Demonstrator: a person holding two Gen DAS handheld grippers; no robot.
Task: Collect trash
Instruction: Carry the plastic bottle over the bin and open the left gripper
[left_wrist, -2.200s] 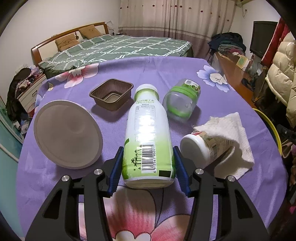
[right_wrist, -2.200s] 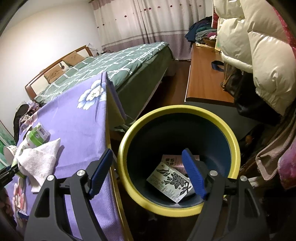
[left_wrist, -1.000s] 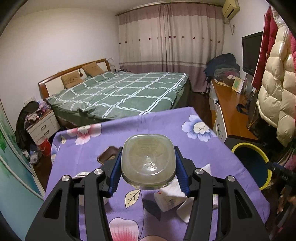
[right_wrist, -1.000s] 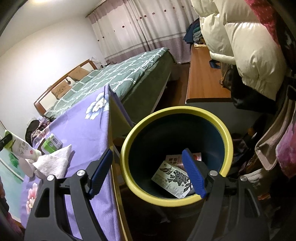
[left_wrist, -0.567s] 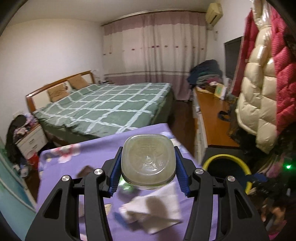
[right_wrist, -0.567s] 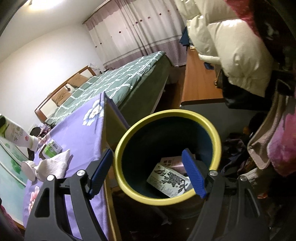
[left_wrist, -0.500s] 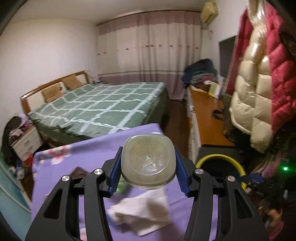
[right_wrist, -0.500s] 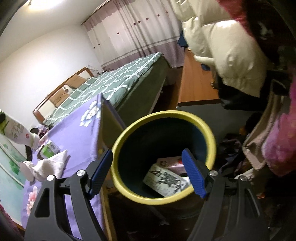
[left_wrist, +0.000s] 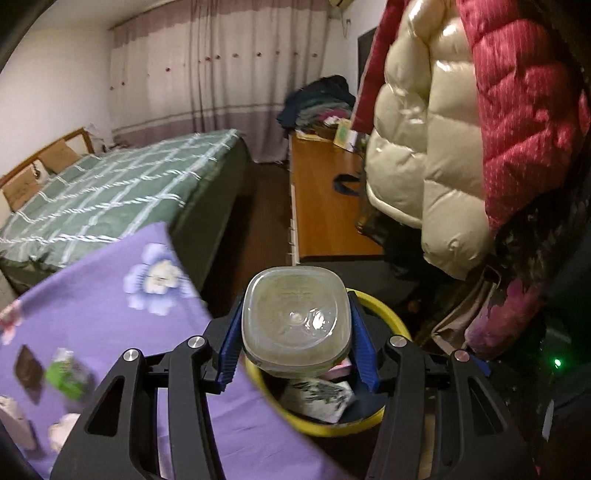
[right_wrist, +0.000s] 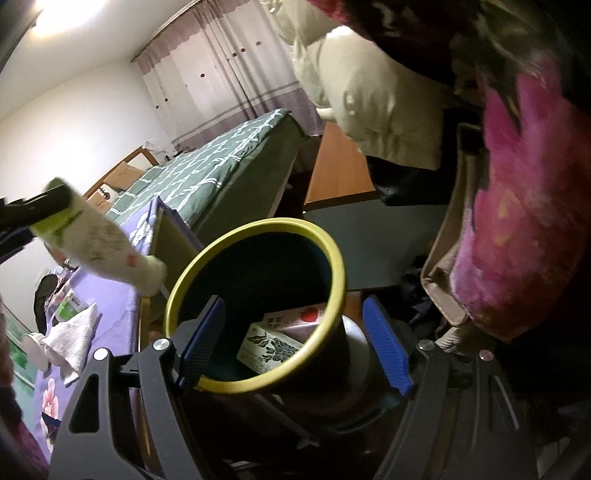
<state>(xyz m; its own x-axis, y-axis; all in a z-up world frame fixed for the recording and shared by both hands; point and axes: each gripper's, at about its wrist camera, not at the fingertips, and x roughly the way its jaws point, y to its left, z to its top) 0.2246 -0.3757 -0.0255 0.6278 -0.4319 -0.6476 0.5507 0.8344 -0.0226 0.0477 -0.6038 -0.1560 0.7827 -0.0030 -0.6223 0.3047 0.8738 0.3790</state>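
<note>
Fingers of the left gripper are closed on the base of a milk bottle, one blue pad pressed to each side, so the left wrist camera looks straight at the bottle's flat bottom. Seen from the right wrist camera, the same bottle slants down with its white cap lowest and pointing toward the yellow-rimmed bin; its long axis runs from the fingers at upper left to the bin mouth at lower right. The cap looks just short of the near rim, though motion blur makes it hard to say whether it has crossed over the opening.

The right gripper is spread wide and holds nothing; its two fingers sit to either side of the bin's wall, and I cannot tell whether they touch it. Inside the bin lie a patterned carton and a second box.

The left hand is the one placed to finish this step: the bottle probably needs carrying a little farther over the opening before letting go, or it may strike the rim.

On the purple table, a tissue and other litter wait.
</note>
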